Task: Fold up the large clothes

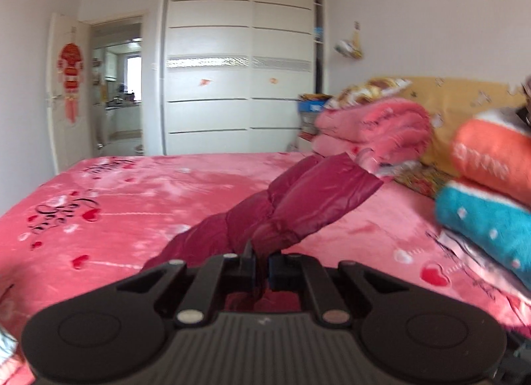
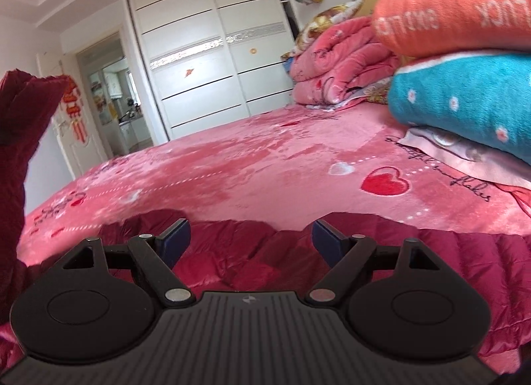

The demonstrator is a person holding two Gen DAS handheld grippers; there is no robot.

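The left gripper point(image 1: 262, 264) is clamped tight on a pinch of the dark red quilted down jacket point(image 1: 292, 206), whose sleeve rises from the pads toward one o'clock, lifted clear of the pink heart-printed bedspread point(image 1: 139, 206). In the right wrist view the same raised sleeve hangs at nine o'clock, while the jacket's body lies spread on the bed at six o'clock. The right gripper point(image 2: 251, 240) hovers just over that body with its blue-padded fingers point(image 2: 176, 239) spread wide, nothing between them. At three o'clock a stack of folded blankets point(image 2: 464, 99), orange over turquoise, sits on the bed. A pink folded quilt point(image 1: 371, 126) lies at one o'clock, before the white sliding wardrobe point(image 1: 239, 63).
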